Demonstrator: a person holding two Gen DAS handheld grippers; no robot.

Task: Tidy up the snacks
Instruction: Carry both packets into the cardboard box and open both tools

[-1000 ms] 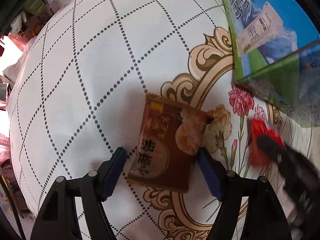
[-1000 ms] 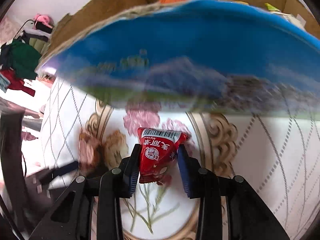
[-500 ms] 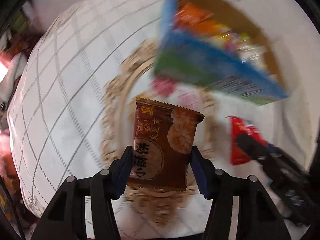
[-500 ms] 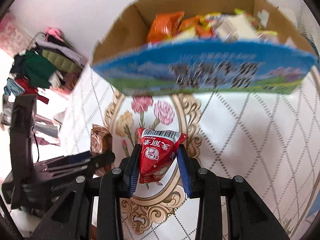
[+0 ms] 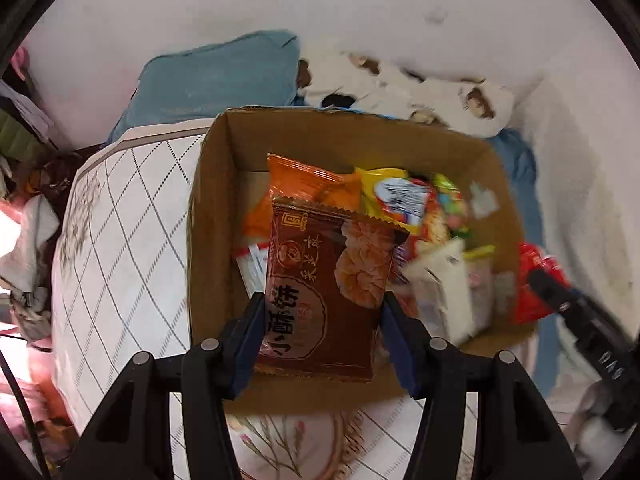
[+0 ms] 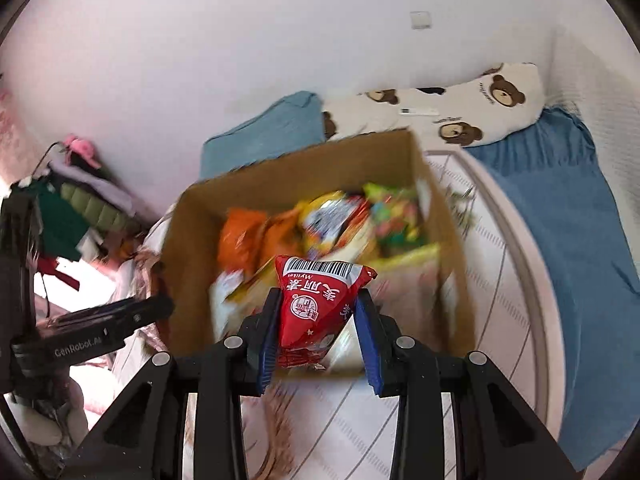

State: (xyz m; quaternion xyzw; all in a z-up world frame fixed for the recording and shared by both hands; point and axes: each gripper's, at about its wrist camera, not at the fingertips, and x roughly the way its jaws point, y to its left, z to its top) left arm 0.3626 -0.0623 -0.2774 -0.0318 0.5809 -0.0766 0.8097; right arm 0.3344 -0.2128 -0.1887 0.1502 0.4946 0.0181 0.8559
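Snacks mostly fill the cardboard box [image 5: 208, 240] on the bed already; we judge two remain, the brown packet [image 5: 324, 292] gripped by our left gripper [image 5: 324, 344] and the red packet [image 6: 316, 312] by our right gripper [image 6: 318, 336], both above it, unreleased.

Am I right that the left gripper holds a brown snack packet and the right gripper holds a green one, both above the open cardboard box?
Not quite: the right gripper holds a red packet, not green, as the right wrist view shows. The rest stands: the left gripper holds the brown snack packet above the open cardboard box.
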